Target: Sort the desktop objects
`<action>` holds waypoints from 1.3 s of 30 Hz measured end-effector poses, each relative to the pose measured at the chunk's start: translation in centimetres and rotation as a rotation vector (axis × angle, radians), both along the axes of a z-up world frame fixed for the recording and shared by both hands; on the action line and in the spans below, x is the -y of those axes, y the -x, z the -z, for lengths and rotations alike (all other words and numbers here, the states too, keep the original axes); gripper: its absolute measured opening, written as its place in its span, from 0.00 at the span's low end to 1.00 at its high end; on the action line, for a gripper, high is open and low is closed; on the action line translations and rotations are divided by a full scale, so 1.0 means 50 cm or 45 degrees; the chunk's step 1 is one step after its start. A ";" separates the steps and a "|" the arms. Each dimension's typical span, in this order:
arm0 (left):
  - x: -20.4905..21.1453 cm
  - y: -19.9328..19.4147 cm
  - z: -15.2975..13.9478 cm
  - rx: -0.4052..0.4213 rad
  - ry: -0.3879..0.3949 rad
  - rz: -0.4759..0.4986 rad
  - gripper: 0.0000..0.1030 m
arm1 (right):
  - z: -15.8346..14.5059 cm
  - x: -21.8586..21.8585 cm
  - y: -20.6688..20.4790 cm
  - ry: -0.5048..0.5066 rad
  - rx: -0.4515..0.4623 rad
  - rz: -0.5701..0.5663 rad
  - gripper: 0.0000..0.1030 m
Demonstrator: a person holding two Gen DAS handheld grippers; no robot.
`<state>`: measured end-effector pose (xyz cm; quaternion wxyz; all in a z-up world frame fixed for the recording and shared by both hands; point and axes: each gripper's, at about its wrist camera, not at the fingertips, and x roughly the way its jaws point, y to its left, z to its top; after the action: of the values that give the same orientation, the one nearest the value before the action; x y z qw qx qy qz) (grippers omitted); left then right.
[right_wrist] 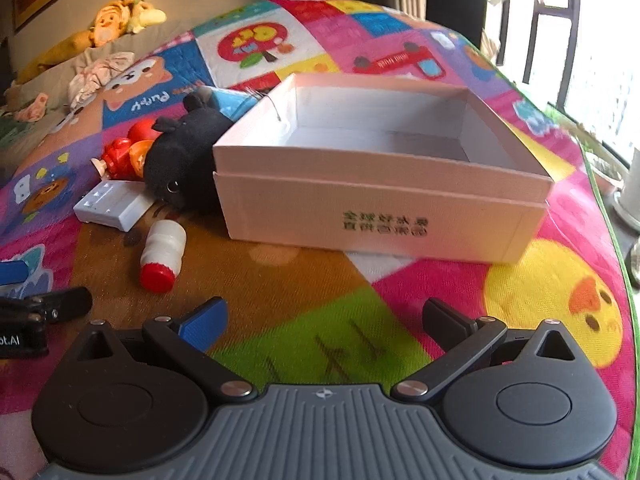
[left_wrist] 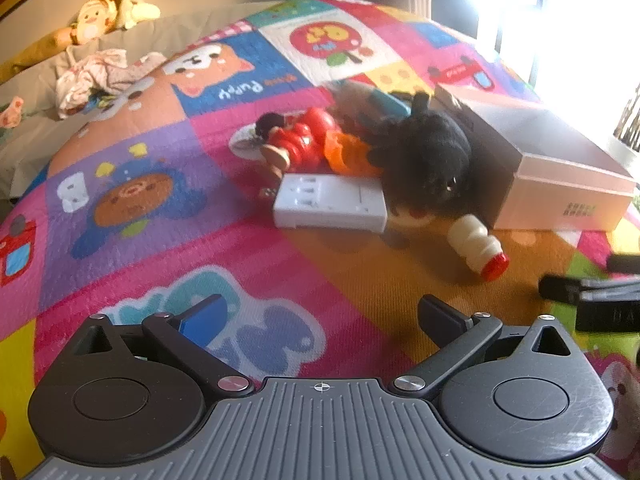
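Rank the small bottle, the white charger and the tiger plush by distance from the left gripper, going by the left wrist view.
1. Small bottle, ahead to the right.
2. White charger, straight ahead, just beyond.
3. Tiger plush, far back left.

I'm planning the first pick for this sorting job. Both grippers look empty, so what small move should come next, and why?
Probably ease the left gripper forward toward the small bottle with the red cap. It lies on its side, apart from the toy pile, nearest that gripper, whose jaws stand open and empty. The open white box beside it looks empty.
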<state>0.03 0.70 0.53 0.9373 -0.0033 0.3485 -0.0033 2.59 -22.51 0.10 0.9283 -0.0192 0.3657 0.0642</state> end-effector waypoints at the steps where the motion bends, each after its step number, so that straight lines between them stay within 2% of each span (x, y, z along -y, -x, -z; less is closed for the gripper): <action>1: -0.001 0.001 -0.002 0.013 -0.021 -0.016 1.00 | 0.000 -0.003 0.006 0.013 -0.002 0.007 1.00; 4: -0.011 -0.002 -0.007 0.028 -0.065 -0.053 1.00 | 0.001 -0.003 0.027 0.013 0.007 0.033 1.00; 13: -0.053 0.000 -0.010 -0.037 -0.035 -0.035 1.00 | -0.009 -0.005 0.011 0.039 -0.053 0.013 1.00; 16: -0.064 0.012 -0.018 -0.019 -0.020 -0.044 1.00 | -0.020 -0.013 0.004 0.005 -0.089 -0.077 1.00; 18: -0.076 0.017 -0.022 -0.006 0.000 -0.067 1.00 | -0.034 -0.027 0.016 -0.036 -0.017 -0.126 0.99; 20: -0.088 0.019 -0.025 -0.003 0.036 -0.091 1.00 | -0.049 -0.053 0.033 -0.038 0.077 -0.216 0.81; 21: -0.093 0.020 -0.026 -0.004 0.053 -0.101 1.00 | -0.054 -0.071 0.039 -0.028 0.108 -0.280 0.69; 24: -0.098 0.026 -0.026 -0.006 0.071 -0.107 1.00 | -0.055 -0.115 0.036 0.006 0.117 -0.368 0.48; 30: -0.090 0.034 -0.014 -0.036 0.076 -0.091 1.00 | -0.035 -0.136 0.007 0.009 0.067 -0.373 0.20; 36: -0.079 0.034 -0.008 -0.040 0.073 -0.075 1.00 | -0.100 -0.079 0.044 -0.018 0.149 -0.345 0.20; 39: -0.068 0.034 -0.008 -0.039 0.078 -0.049 1.00 | -0.128 -0.042 0.050 -0.025 0.107 -0.322 0.20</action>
<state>-1.68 4.10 0.91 0.9312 -0.0387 0.3624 0.0041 0.09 -20.42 6.49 0.9274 -0.0587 0.3206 0.1835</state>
